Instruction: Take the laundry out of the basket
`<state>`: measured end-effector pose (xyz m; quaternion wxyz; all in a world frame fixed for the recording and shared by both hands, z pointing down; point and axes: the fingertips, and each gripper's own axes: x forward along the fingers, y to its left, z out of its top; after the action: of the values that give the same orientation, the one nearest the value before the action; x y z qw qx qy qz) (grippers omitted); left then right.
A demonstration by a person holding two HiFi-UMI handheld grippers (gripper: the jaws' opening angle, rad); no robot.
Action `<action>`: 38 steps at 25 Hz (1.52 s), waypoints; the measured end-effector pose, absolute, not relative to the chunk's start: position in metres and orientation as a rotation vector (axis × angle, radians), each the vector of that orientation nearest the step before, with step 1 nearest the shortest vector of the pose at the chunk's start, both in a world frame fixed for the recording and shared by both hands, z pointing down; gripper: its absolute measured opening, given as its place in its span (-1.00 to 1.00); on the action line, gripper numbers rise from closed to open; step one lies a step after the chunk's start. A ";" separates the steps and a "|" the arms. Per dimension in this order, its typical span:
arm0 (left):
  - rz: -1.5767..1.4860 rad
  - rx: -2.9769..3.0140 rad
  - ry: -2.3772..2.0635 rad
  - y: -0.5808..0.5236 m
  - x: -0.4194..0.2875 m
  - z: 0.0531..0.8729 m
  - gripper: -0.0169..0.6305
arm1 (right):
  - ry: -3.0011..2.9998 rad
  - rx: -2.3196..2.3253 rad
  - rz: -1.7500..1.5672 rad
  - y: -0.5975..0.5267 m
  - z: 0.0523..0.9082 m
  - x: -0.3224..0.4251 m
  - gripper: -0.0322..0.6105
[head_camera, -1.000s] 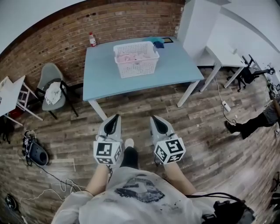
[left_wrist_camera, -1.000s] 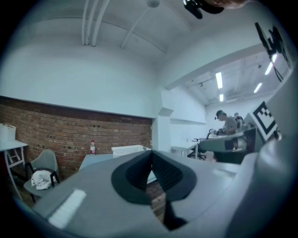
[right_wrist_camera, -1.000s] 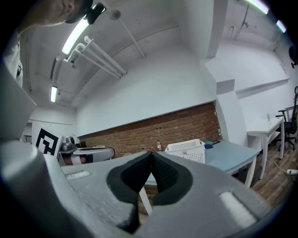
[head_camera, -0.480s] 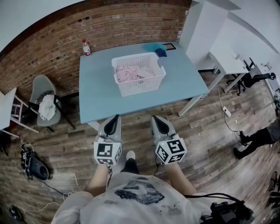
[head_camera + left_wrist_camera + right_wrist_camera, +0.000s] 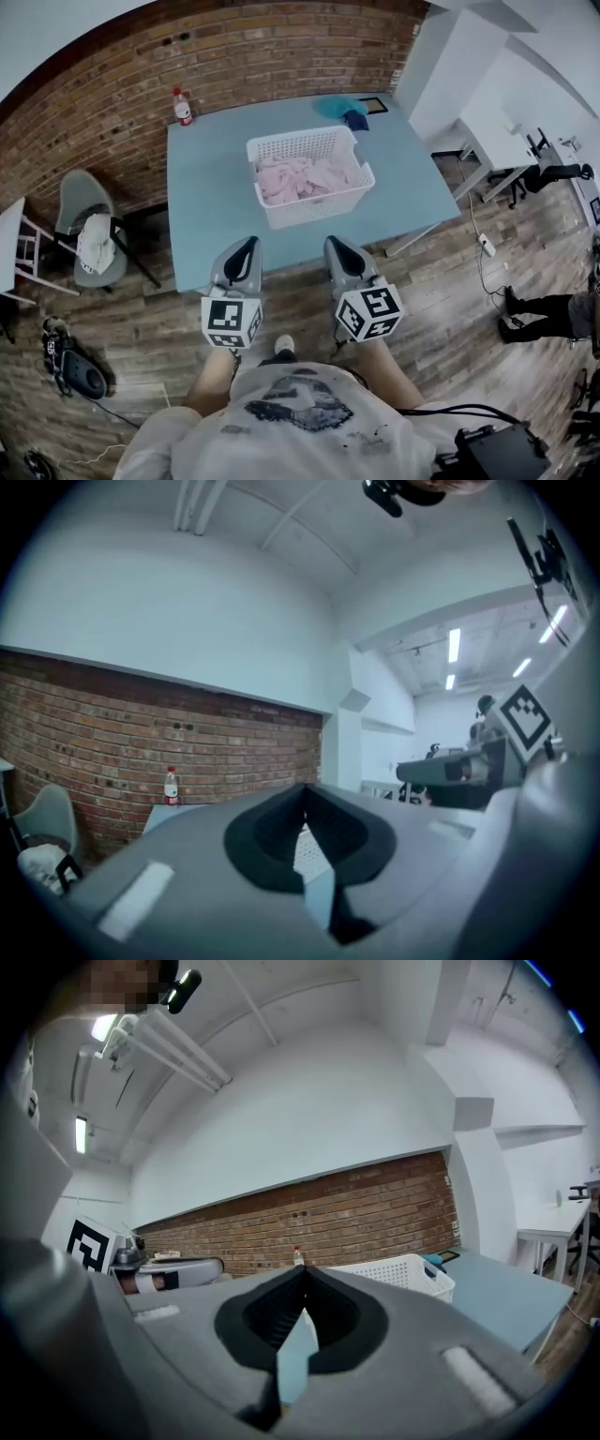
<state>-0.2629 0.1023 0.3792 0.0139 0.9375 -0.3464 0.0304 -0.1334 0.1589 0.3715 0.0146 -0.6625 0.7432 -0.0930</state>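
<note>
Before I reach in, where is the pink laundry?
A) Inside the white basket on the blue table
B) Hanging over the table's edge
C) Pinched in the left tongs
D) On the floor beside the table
A: the pink laundry lies heaped inside the white basket on the blue table, while the left tongs and right tongs are shut with nothing in them.
</note>
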 end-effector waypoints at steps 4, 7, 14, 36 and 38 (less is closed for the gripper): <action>0.113 2.909 -1.082 0.077 -0.263 0.383 -0.97 | 2.305 -2.069 -0.298 0.135 0.372 -0.127 -0.90; 0.116 2.902 -1.097 0.060 -0.261 0.384 -0.97 | 2.305 -2.071 -0.301 0.119 0.374 -0.118 -0.91; 0.152 2.904 -1.110 0.018 -0.232 0.389 -0.98 | 2.306 -2.052 -0.319 0.072 0.381 -0.085 -0.90; 0.311 2.706 -1.439 -0.166 -0.077 0.401 -0.97 | 2.573 -1.685 -0.485 -0.142 0.405 0.067 -0.90; 0.312 2.682 -1.479 -0.173 -0.073 0.401 -0.98 | 2.610 -1.639 -0.495 -0.152 0.407 0.069 -0.90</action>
<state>-0.0734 -0.1727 0.4014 0.0315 0.8708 -0.4801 0.1013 0.0694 -0.1520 0.4066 0.0103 -0.5251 0.8361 -0.1585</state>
